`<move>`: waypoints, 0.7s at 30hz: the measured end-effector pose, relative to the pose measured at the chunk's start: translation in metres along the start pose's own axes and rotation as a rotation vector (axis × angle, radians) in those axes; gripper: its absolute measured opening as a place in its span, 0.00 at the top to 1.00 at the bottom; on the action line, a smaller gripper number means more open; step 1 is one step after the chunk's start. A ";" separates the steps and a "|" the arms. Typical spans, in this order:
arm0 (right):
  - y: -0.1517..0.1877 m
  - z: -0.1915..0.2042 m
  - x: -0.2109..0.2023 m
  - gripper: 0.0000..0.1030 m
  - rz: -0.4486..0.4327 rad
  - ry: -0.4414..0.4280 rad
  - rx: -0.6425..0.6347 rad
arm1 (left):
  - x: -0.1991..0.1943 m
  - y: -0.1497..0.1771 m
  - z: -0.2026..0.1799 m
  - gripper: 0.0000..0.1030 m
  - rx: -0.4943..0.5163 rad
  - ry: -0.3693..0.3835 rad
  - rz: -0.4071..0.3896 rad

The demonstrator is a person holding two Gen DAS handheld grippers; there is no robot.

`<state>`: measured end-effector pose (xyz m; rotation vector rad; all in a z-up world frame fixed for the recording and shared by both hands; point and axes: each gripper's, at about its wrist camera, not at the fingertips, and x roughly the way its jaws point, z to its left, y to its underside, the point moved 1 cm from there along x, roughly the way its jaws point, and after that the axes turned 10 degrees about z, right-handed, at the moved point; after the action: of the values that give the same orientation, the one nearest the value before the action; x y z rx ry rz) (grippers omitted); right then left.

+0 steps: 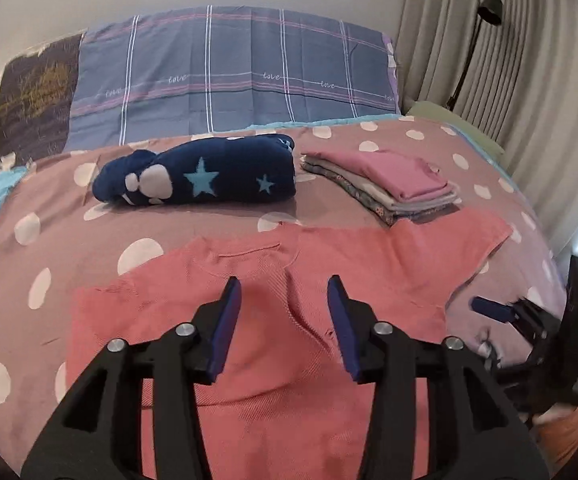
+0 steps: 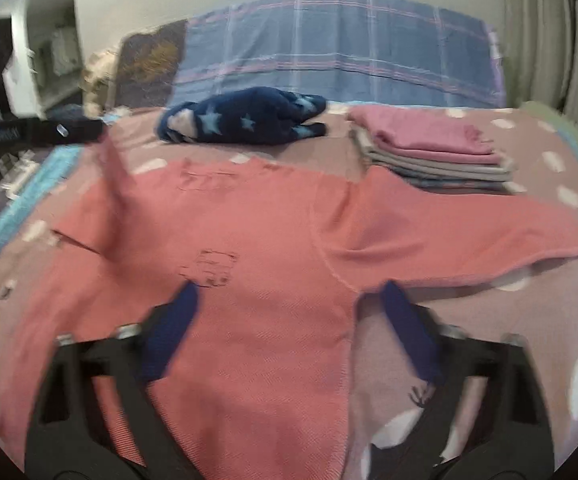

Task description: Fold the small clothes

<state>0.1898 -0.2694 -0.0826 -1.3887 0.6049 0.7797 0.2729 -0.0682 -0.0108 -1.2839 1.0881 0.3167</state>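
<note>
One salmon-pink knit top lay spread flat on the polka-dot bedspread, one rolled navy star-print blanket and one stack of folded clothes behind it, left gripper and right gripper both gaping above the top, holding nothing.

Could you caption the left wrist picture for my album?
Open left claw hovers over a flat pink shirt on the dotted bedspread.

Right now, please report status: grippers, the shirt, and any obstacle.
Left gripper open, right gripper open, both empty. Pink shirt spread flat on bedspread, unfolded. Folded stack beside right sleeve; nothing blocking.
</note>
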 end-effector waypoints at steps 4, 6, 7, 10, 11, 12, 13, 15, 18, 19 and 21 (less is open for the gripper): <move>-0.007 0.004 0.020 0.62 0.085 -0.180 -0.016 | -0.010 0.034 0.017 0.43 0.000 -0.105 -0.001; -0.015 0.009 0.034 0.62 0.130 -0.232 -0.008 | -0.013 0.056 0.033 0.41 0.010 -0.183 0.011; -0.019 0.013 0.040 0.58 0.148 -0.247 -0.004 | -0.012 0.064 0.039 0.40 0.012 -0.208 0.026; -0.034 0.025 0.062 0.48 0.210 -0.335 0.013 | -0.004 0.095 0.071 0.38 -0.031 -0.283 0.088; -0.041 0.031 0.073 0.47 0.243 -0.367 0.025 | -0.002 0.104 0.082 0.38 -0.051 -0.308 0.105; -0.045 0.033 0.080 0.46 0.263 -0.378 0.033 | 0.002 0.110 0.093 0.38 -0.075 -0.331 0.119; -0.049 0.037 0.089 0.42 0.287 -0.383 0.045 | 0.006 0.118 0.108 0.37 -0.117 -0.353 0.132; -0.055 0.043 0.110 0.38 0.345 -0.376 0.075 | 0.010 0.124 0.129 0.37 -0.175 -0.360 0.138; -0.060 0.049 0.131 0.35 0.365 -0.371 0.126 | 0.018 0.125 0.149 0.37 -0.248 -0.353 0.136; -0.063 0.054 0.132 0.40 0.351 -0.365 0.117 | 0.021 0.123 0.156 0.37 -0.274 -0.343 0.129; -0.068 0.066 0.134 0.87 0.333 -0.417 0.086 | 0.025 0.121 0.165 0.36 -0.319 -0.316 0.110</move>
<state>0.3211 -0.1879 -0.1370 -1.0144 0.5372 1.2571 0.2745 0.1061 -0.1209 -1.3978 0.8602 0.7738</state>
